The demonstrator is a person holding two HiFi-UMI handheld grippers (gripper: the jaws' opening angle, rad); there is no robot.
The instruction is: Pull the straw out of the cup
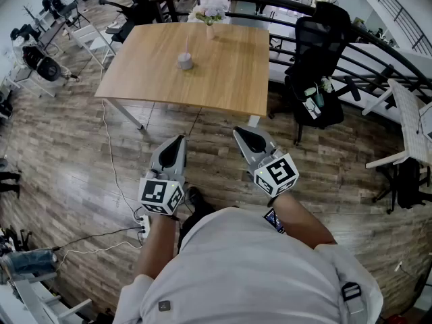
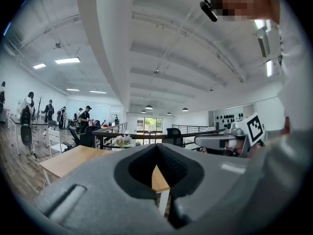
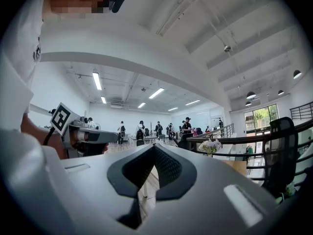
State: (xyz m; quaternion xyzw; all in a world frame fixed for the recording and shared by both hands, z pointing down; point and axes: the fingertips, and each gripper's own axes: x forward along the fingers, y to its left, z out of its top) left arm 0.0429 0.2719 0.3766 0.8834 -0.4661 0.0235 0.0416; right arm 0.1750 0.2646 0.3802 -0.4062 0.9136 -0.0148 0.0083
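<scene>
The fingers (image 2: pixel 98 190) of the left gripper (image 2: pixel 156 146) are seen closed tip to tip, and nothing is gripped between them. Only a dark padded hollow is left behind the tips. The fingers (image 3: pixel 215 180) of the right gripper (image 3: pixel 154 146) are likewise brought together at the tips and are empty. Each gripper is caught in the other's view, held level beside it, with its marker cube (image 2: pixel 255 128) turned toward the camera.

In the head view both grippers are held low and close in front of the person's torso. They are side by side over the wooden floor (image 1: pixel 61 154), with their tips pointed toward the surface (image 1: pixel 223 79).

The cup (image 1: pixel 185 61) is set upright on that pale wood surface, left of its middle and nearer the far edge. The straw (image 1: pixel 187 48) is seen standing in the cup. Both lie well apart from either pair of fingers, ahead of them and slightly nearer the left gripper's line.

A small bunch of flowers (image 1: pixel 210 15) is placed at the far edge of the surface, beyond the cup. A black office chair (image 1: pixel 317 66) is parked just beside the surface's right end. A white power strip (image 1: pixel 143 227) is lying on the floor by the left gripper.
</scene>
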